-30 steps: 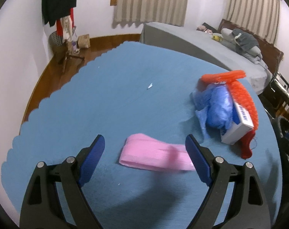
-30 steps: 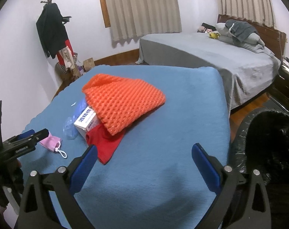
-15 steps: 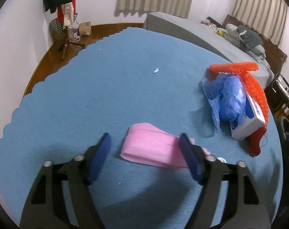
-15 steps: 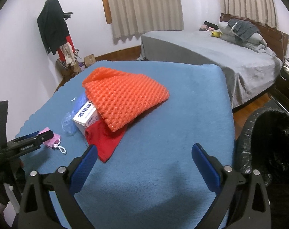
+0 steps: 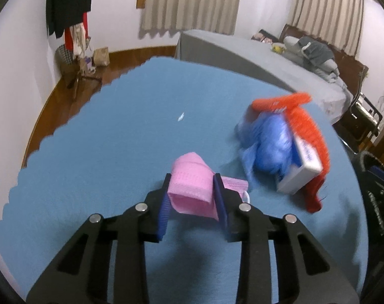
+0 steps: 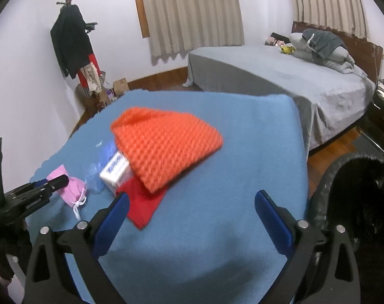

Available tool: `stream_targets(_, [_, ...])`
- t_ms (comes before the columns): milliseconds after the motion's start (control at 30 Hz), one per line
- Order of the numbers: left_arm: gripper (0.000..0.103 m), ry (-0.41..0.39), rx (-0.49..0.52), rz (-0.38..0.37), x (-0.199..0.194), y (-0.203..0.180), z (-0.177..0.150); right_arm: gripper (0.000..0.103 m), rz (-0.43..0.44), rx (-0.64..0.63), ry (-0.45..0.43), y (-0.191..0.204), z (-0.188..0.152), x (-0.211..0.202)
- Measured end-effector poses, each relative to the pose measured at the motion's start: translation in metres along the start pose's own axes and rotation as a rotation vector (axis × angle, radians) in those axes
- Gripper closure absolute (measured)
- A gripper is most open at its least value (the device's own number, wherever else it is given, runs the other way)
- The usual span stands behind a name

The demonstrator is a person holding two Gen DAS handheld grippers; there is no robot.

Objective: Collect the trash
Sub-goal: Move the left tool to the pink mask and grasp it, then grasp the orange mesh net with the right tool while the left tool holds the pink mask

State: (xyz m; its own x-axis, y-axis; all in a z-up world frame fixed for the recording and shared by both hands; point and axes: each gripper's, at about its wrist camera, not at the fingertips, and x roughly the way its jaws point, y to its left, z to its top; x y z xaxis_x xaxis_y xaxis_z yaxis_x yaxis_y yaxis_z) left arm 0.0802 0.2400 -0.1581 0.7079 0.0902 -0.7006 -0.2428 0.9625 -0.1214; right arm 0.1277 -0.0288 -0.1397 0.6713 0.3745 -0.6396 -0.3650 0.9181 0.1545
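The left gripper (image 5: 192, 192), jaws just closing, pinches a crumpled pink fabric face mask (image 5: 192, 190) on the blue tablecloth (image 5: 103, 152). The right gripper (image 6: 192, 210) hangs spread wide, empty.

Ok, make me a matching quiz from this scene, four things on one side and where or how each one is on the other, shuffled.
Things:
1. pink mask
2. orange foam
3. white box
4. right gripper

States:
A. open, nothing between its pads
B. partly under the foam
C. pinched in the left gripper
D. on top of the pile

Pairs: 1-C, 2-D, 3-B, 4-A
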Motion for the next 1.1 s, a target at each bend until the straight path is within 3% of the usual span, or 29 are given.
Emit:
stream_targets(133, [0.073, -0.053, 0.017, -0.012, -0.009, -0.01, 0.019, 0.006, 0.012, 0.002, -0.027, 0.002, 0.016, 0.004])
stream_targets(500, [0.073, -0.101, 0.024, -0.012, -0.002, -0.012, 0.054, 0.007, 0.062, -0.018, -0.073, 0.027, 0.055, 0.027])
stream_targets(800, [0.073, -0.135, 0.014, -0.005, 0.016, -0.007, 0.086, 0.016, 0.065, -0.007, -0.034, 0.04, 0.086, 0.069])
stream_targets(900, [0.073, -0.134, 0.01, -0.007, 0.022, -0.007, 0.089, 0.022, 0.079, 0.005, 0.006, 0.043, 0.087, 0.083])
stream_targets(1100, [0.072, -0.125, 0.001, -0.013, 0.03, -0.005, 0.086, 0.051, 0.141, 0.035, 0.095, 0.047, 0.079, 0.101])
